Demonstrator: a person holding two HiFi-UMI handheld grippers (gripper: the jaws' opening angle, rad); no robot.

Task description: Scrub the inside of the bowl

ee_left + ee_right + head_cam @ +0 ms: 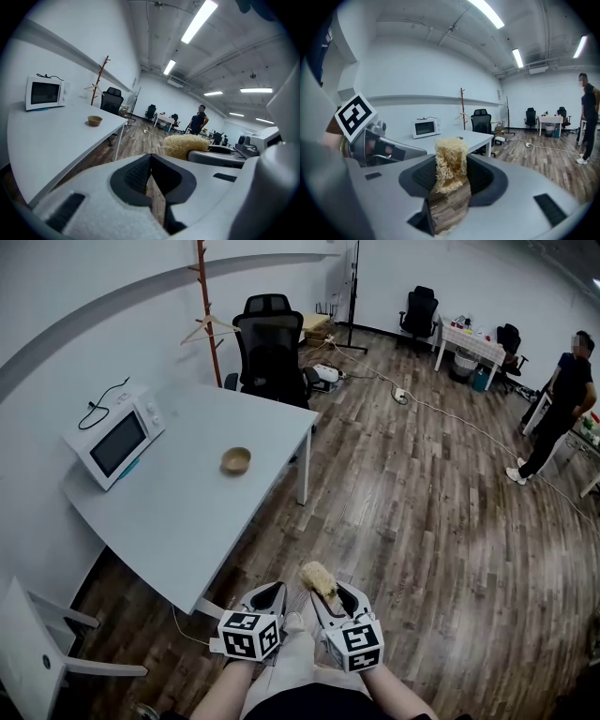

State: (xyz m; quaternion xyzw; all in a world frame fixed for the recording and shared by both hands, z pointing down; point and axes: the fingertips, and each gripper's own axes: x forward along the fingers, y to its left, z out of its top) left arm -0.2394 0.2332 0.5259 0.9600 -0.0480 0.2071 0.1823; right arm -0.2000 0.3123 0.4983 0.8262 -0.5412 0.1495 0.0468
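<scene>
- Closest in, the left gripper and the right gripper sit side by side, low in front of the person and short of the counter.
- Left fingers are pressed together with nothing between them. The right fingers are clamped on a straw-coloured fibrous scrubbing pad, which pokes out past their tips.
- A small tan bowl stands upright out on the white counter, well apart from both grippers.
- I judge this to be the approach. The pad should come over the rim and down inside, then work round the wall.
- That bowl looks light and may skate on the smooth top, so the free left gripper would do well to open and steady its rim.
- A microwave sits on the counter by the wall, well to the left of the bowl.
- Beyond the far end stand a black office chair and a wooden coat stand. Across the room a person stands, and a cable trails over the floor.
- Only the near counter edge has to be reached over. From there the way to the bowl runs across bare top.
</scene>
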